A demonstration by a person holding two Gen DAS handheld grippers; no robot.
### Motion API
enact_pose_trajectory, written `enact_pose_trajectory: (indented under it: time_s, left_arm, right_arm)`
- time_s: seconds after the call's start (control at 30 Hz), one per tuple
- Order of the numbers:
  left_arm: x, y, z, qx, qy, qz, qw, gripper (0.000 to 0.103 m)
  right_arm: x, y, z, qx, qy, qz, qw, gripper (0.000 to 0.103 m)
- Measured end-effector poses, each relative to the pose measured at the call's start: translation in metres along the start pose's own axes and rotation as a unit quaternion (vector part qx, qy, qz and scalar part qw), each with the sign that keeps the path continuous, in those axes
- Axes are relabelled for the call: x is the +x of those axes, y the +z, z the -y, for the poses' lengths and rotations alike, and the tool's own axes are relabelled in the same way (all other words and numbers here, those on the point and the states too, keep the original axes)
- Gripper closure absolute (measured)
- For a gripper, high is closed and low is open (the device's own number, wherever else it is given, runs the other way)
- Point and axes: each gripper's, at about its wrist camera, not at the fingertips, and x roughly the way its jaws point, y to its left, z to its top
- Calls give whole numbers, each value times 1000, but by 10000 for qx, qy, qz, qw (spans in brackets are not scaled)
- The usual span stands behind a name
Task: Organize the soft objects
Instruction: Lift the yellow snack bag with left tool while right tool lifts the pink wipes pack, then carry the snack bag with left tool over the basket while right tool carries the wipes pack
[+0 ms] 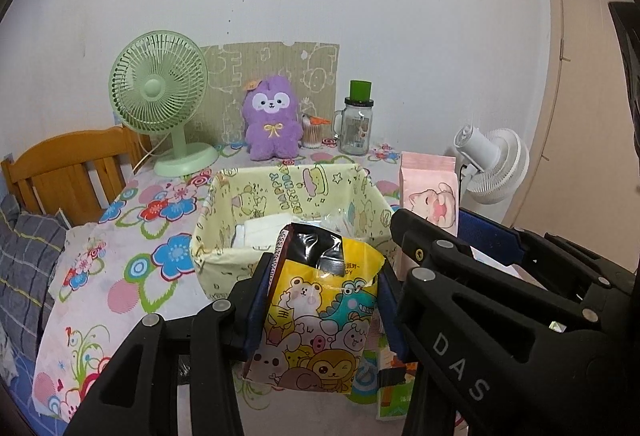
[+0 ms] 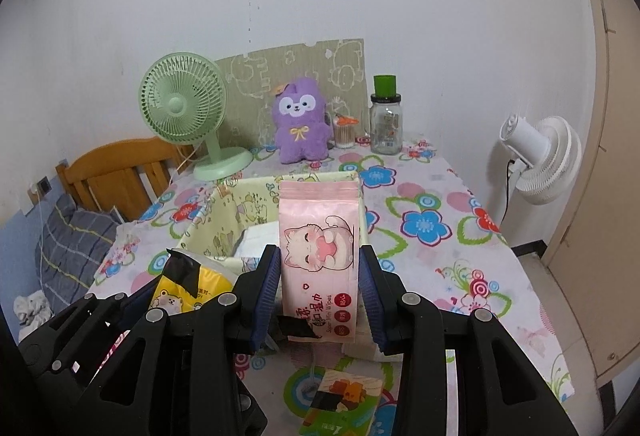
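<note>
Fingers first: the left gripper point(image 1: 320, 310) has its blue pads pinching a yellow cartoon tissue pack point(image 1: 320, 316) from both sides, held up just short of the fabric basket point(image 1: 224, 203). Over on the other side, the right gripper point(image 2: 320, 296) is clamped on a pink wipes pack point(image 2: 318, 256), standing it upright right at the basket's near edge.

Now the danger. Both packs are soft, so a squeeze only on the lower half could let either one sag or slide out, I'd say. The two grippers are close together, almost side by side, and heading for the same basket, so they may well bump. That basket is floppy cloth with white packs already inside; a careless drop might catch the rim and fold it, or land the pack on the table.

Underfoot, a table point(image 2: 440, 195) under a bright flower-print cloth, with another small pack point(image 2: 344, 400) lying at the near edge. At the back: a green fan point(image 1: 160, 95), a purple plush toy point(image 1: 272, 119), a glass jar point(image 1: 357, 123). White fan point(image 2: 540, 159) off to the right, wooden headboard point(image 1: 68, 171) left, plain white wall.
</note>
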Motion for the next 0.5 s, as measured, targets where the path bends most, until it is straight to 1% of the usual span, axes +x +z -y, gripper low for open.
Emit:
enact_pose_trajectory:
  time_s: [0.5]
  left_arm:
    - [-4,19,-6,29,3,121,9999,54]
  right_arm:
    - [-1,20,-6,-23,-3,107,9999,60]
